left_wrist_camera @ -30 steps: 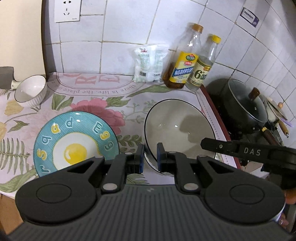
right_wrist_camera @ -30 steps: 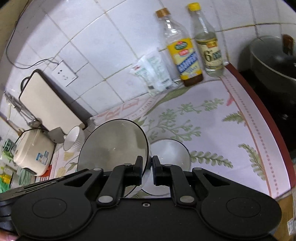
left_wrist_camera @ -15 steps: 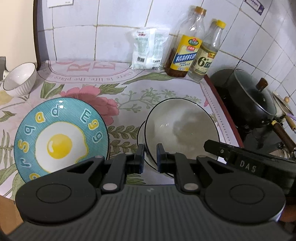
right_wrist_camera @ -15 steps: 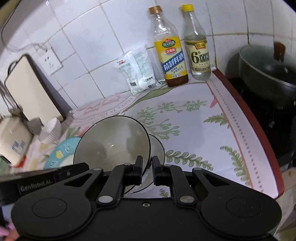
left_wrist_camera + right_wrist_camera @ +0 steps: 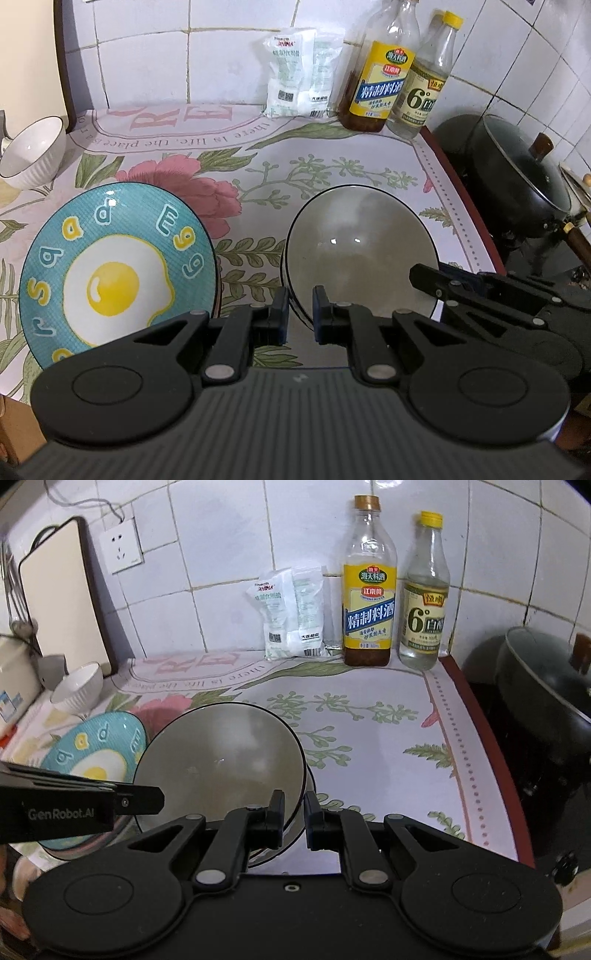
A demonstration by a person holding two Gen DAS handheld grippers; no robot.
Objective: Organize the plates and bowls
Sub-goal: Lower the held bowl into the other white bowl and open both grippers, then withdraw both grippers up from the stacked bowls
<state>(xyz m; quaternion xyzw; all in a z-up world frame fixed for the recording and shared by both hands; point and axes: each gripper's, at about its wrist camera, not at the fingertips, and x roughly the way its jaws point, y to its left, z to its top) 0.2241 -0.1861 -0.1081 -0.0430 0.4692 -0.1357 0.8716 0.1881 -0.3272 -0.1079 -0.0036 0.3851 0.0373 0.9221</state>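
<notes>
A wide grey bowl with a black rim (image 5: 362, 251) (image 5: 221, 760) hangs tilted just above the flowered tablecloth. My left gripper (image 5: 299, 317) is shut on its near-left rim. My right gripper (image 5: 293, 812) is shut on the rim's opposite side. Each gripper shows in the other's view: the right gripper (image 5: 480, 295) and the left gripper (image 5: 92, 805). Under the grey bowl only the edge of a second bowl (image 5: 311, 775) shows. A turquoise fried-egg plate (image 5: 118, 269) (image 5: 92, 753) lies to the left. A small white ribbed bowl (image 5: 31, 151) (image 5: 77, 688) sits at the far left.
Two bottles (image 5: 369, 590) (image 5: 424, 602) and a white bag (image 5: 291, 616) stand against the tiled wall. A lidded black wok (image 5: 517, 177) (image 5: 546, 686) sits past the table's right edge. A cutting board (image 5: 59, 598) and a rice cooker (image 5: 14, 686) are at the left.
Both grippers have sunk toward the table with the grey bowl between them. The right view has rolled upright. The bowl underneath is now almost covered.
</notes>
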